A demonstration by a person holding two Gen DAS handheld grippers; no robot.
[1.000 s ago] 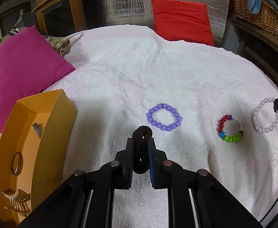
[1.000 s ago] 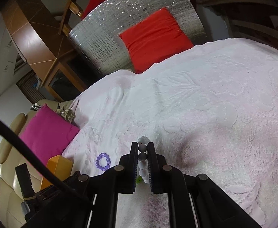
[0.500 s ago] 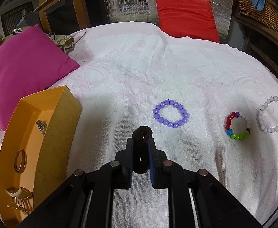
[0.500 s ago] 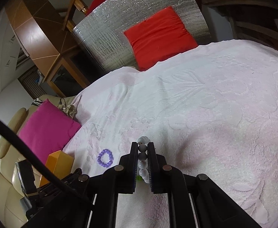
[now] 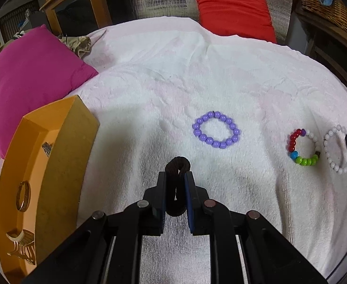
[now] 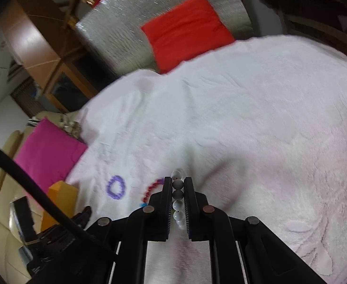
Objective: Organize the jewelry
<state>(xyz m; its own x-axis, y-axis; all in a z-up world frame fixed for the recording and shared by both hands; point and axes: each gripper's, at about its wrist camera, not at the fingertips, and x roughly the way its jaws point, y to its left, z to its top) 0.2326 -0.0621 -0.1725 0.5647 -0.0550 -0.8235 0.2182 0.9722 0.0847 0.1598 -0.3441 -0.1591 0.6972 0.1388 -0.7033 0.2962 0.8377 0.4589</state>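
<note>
My left wrist camera looks steeply down along my left tool (image 5: 176, 177) at the white bedspread (image 5: 173, 75), close. My right wrist camera, tilted and blurred, faces the same bedspread. Both share the purple bead bracelet (image 5: 216, 129), red cushion (image 5: 232, 11) and pink cushion (image 5: 31, 71).

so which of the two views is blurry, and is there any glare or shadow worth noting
Left wrist view: sharp, with fisheye bending at the edges; the purple bracelet reads bead by bead, and a soft shadow lies on the white blanket around the left gripper. Right wrist view: motion-smeared; the purple bracelet is a fuzzy ring, and the silver foil sheet glints.
</note>
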